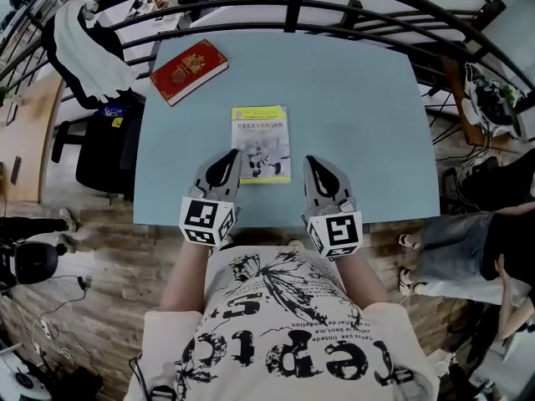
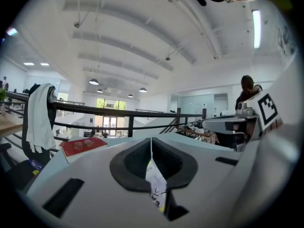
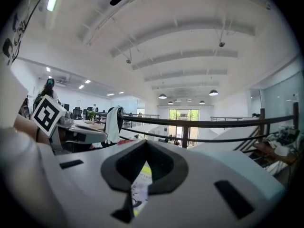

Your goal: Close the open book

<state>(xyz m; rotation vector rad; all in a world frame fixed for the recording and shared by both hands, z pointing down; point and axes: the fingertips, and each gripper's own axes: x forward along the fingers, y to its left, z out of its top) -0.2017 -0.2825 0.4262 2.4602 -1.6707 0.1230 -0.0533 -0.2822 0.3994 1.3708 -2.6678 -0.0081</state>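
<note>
**Book lying shut between two closed claws**

The thin paperback book with a yellow band and a cartoon on its white cover (image 1: 262, 143) is lying flat on the pale blue rectangular table (image 1: 359, 124), near the person's edge. Its cover is facing up and no pages are standing open, so the closing is looking done.

Its long axis is running straight away from the person. The left gripper (image 1: 229, 157) and the right gripper (image 1: 310, 162) are flanking its near end, with the book ahead of and between them. The left tip is sitting just beside the book's left edge, while the right is standing a little further off, so the left is the nearer.

Both claws are closed and holding nothing. In each gripper view the jaws are meeting, and the cover is showing only through the slit below them, lying beyond the jaws.

A red hardback book with a gold emblem (image 1: 188, 71) is resting closed at the far left corner, well apart. No container is showing on the table.
</note>
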